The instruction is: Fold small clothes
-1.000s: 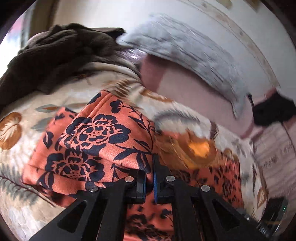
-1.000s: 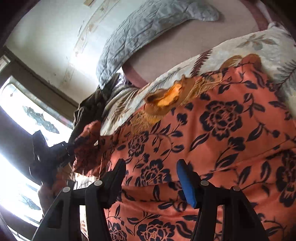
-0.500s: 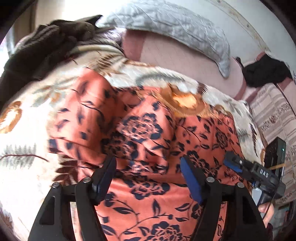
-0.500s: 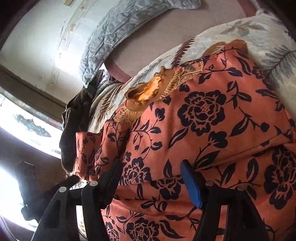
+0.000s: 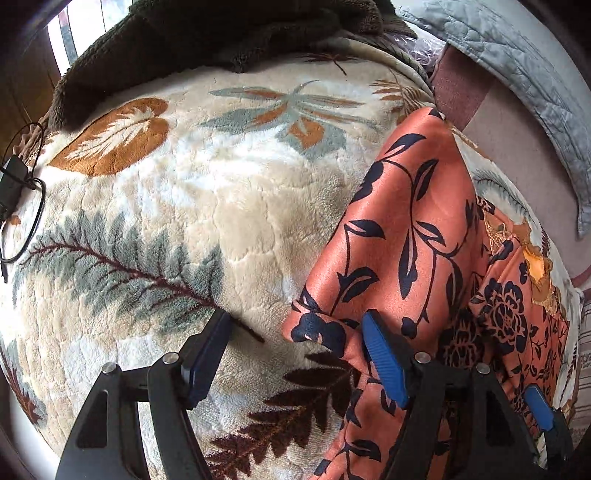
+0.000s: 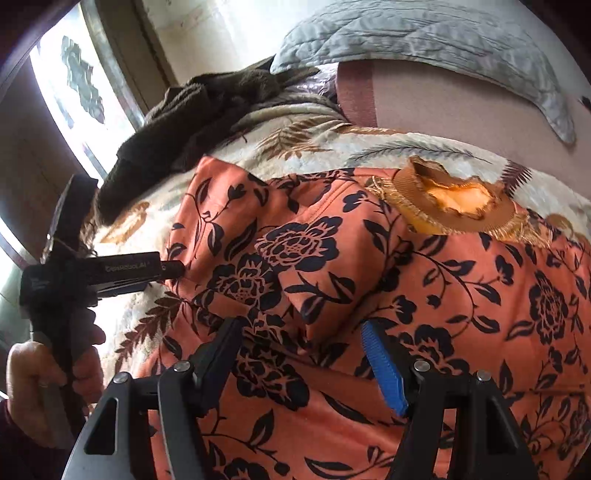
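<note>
Far left in the right wrist view, a hand [image 6: 48, 373] holds the left gripper [image 6: 173, 269] out by the left edge of the orange floral garment [image 6: 424, 295]. That gripper's own camera shows its jaws spread wide with nothing between them – just plush leaf-print blanket [image 5: 166, 206] underneath, and the garment's folded-in left flap [image 5: 399, 236] sitting against the right-hand pad [image 5: 384, 358]. A dark fleece [image 5: 221, 33] is bunched at the far edge and a small black gadget with a cord [image 5: 14, 188] lies off at the left rim, both well clear.

Moving right, the garment lies spread on the blanket, collar [image 6: 454, 203] at the far side, with that left flap already turned over the body.

The right gripper [image 6: 301, 363] hovers over the lower middle of the cloth, jaws opening, pads not biting anything.

My guess at the step: matching the fold on the other side, or taking the hem up. To do it well I'd pinch only the top layer right at an edge or corner – satiny fabric like this probably slips – lift low, keep both sides moving together so the existing flap doesn't drag open, then lay it down flat and smooth toward the collar
</note>
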A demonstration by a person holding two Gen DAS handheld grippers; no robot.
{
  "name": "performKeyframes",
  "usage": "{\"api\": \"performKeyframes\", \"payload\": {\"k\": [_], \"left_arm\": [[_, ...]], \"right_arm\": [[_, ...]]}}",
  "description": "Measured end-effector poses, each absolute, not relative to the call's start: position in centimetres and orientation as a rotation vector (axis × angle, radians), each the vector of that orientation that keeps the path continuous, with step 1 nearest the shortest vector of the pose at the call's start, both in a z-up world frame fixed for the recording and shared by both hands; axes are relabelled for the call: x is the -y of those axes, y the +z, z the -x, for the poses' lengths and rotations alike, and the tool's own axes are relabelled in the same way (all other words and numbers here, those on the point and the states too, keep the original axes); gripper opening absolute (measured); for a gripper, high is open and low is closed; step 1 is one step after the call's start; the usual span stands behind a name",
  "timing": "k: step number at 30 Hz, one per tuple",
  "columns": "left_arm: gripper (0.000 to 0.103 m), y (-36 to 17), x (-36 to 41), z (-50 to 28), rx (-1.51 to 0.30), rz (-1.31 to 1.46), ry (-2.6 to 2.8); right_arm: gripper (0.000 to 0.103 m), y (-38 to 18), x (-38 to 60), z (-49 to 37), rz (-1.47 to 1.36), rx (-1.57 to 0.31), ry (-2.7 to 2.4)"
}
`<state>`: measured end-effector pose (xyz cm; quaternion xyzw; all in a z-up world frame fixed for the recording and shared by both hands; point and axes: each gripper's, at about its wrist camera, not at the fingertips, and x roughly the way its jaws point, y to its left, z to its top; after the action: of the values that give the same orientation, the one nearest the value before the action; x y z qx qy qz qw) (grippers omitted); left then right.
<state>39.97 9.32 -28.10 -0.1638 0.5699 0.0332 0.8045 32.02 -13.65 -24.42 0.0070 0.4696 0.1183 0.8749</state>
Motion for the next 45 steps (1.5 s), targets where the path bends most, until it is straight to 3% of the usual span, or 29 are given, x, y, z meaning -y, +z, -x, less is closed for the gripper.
{"api": "performKeyframes", "payload": {"k": [5,8,9,10,11,14,15,17,18,23,30,32,33,34,35,45], "left_arm": [[0.074,-28.6,-8.9,-40.3,-1.235,0.372,0.054],[0.074,-29.0,-9.1,-40.3,-1.24,0.377,0.038],[0.074,-29.1,-9.1,-40.4,-1.242,0.378,0.032],[0.074,-29.2,-9.1,-40.6,-1.242,0.382,0.027],[0.074,-29.4,-9.1,-41.0,-1.241,0.386,0.024],[0.074,-29.5,-9.4,-40.8,-1.237,0.386,0.021],[0.074,-29.5,-9.3,-40.6,-1.237,0.381,0.022],[0.074,-29.5,-9.2,-40.4,-1.235,0.375,0.023],[0.074,-29.6,-9.2,-40.3,-1.235,0.373,0.023],[0.074,-29.5,-8.8,-39.4,-1.231,0.377,0.022],[0.074,-29.6,-8.8,-39.0,-1.231,0.384,0.021],[0.074,-29.4,-9.0,-39.0,-1.223,0.395,0.028],[0.074,-29.2,-9.1,-38.9,-1.212,0.398,0.033],[0.074,-29.0,-9.3,-39.0,-1.202,0.396,0.039],[0.074,-28.8,-9.4,-38.9,-1.189,0.391,0.045],[0.074,-26.3,-9.3,-38.3,-1.066,0.333,0.08]], "right_arm": [[0.071,-26.6,11.2,-35.3,0.198,-1.028,0.146],[0.071,-27.4,12.2,-37.0,0.183,-1.023,0.083],[0.067,-27.2,13.0,-37.3,0.133,-1.012,0.063],[0.047,-26.7,14.1,-37.3,0.055,-0.987,0.048],[0.036,-26.2,15.5,-37.0,-0.027,-0.964,0.042],[0.032,-25.3,19.6,-35.5,-0.198,-0.926,-0.037],[0.032,-25.3,21.2,-34.7,-0.266,-0.925,-0.047],[0.054,-26.0,24.4,-32.9,-0.409,-0.948,-0.069],[0.071,-26.5,25.7,-32.1,-0.47,-0.958,-0.077],[0.072,-26.3,29.0,-29.3,-0.678,-0.887,-0.044],[0.076,-28.0,31.0,-32.8,-0.821,-0.956,-0.058],[0.072,-28.0,31.2,-33.2,-0.837,-0.946,-0.041],[0.056,-27.8,30.8,-33.6,-0.809,-0.955,-0.027],[0.016,-27.6,30.3,-33.9,-0.775,-0.968,-0.004],[0.006,-27.4,29.8,-34.1,-0.734,-0.986,0.008],[0.006,-17.9,31.5,-29.4,-0.5,-0.706,-0.06]]}}
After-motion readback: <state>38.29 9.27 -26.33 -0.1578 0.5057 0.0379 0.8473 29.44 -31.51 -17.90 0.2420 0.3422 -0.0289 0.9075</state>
